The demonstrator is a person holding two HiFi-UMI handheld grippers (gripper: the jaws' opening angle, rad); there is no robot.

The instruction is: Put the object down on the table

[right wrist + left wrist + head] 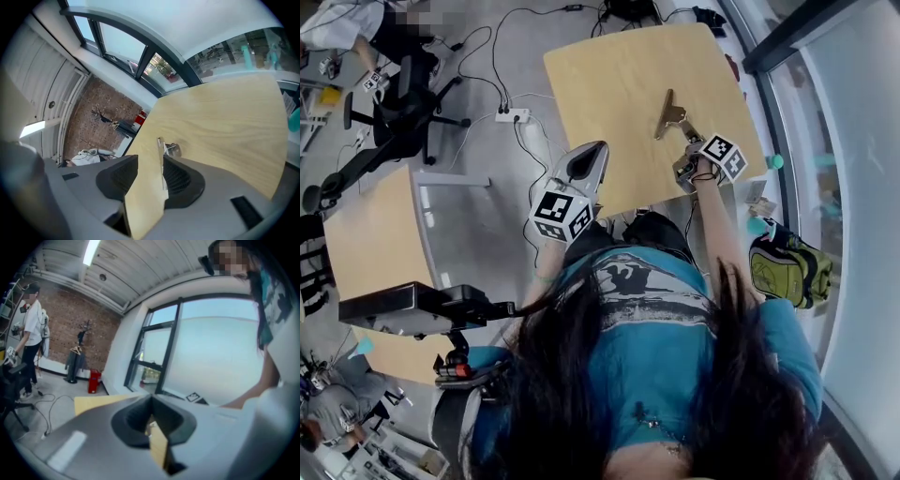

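The right tongs (149, 164) stand apart at the worktop (609, 94); the metal object (674, 116) lies on the wood, its thin end between the jaws, close by one pad; the put-down looks done, so a straight draw-back is due; the left tongs (151, 401) are closed, empty; the bag (787, 267) on the floor hides its contents.

Seen from above, a light wooden table (609, 84) with rounded corners stands on a grey floor (487, 216). One brass-coloured metal clip (673, 114) lies on the table's right half, nearer the near edge, its long narrow arm pointing far. Left of the table, a white power strip (512, 115) and black cables (478, 66) lie on the floor.
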